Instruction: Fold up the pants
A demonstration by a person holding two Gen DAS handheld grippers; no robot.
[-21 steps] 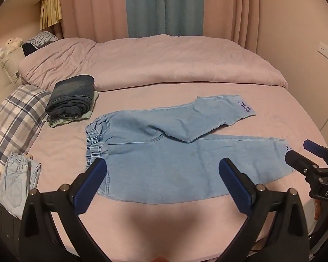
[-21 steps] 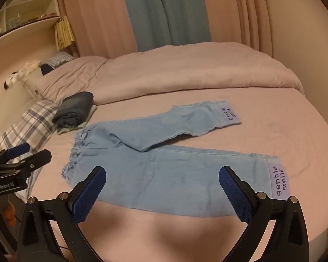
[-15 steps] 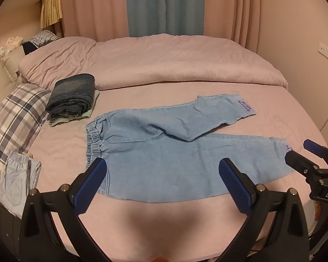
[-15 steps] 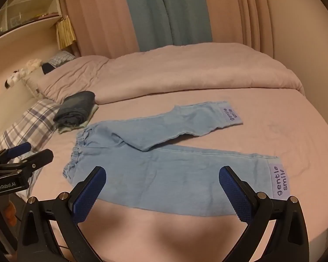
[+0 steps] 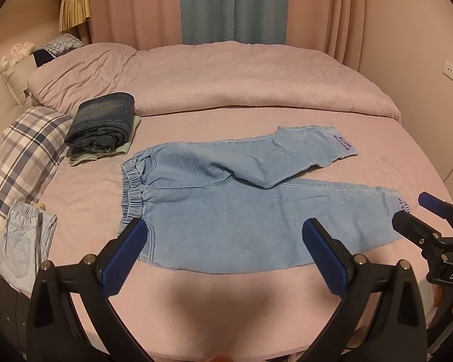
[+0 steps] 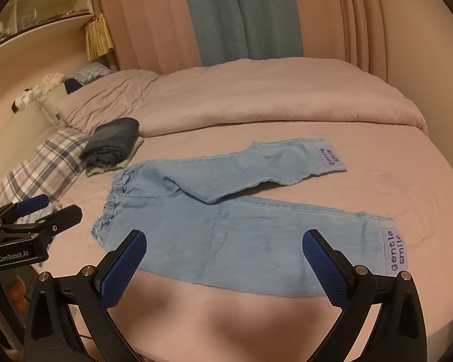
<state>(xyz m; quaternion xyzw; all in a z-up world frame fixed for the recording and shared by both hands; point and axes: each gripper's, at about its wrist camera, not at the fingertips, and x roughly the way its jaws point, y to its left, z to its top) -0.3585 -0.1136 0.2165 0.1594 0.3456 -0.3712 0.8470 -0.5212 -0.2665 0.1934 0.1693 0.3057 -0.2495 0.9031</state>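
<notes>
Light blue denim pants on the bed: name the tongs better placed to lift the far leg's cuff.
Right. The right tongs hover open by the cuff end of the light blue denim pants; the left tongs, also open, hover nearer the elastic waistband.

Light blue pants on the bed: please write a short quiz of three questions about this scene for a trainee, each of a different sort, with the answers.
1. True or false: the light blue pants are already folded in half.
2. Multiple choice: the dark folded jeans lie on
A. the plaid pillow
B. a pale green garment
C. the light blue pants
3. Fill in: both the left gripper and the right gripper are ____, holding nothing.

Key
1. False. The pants lie spread on the pink sheet, legs apart, the farther leg angled away.
2. B. The pale green garment shows under the jeans, beside the plaid pillow.
3. Open.
</notes>
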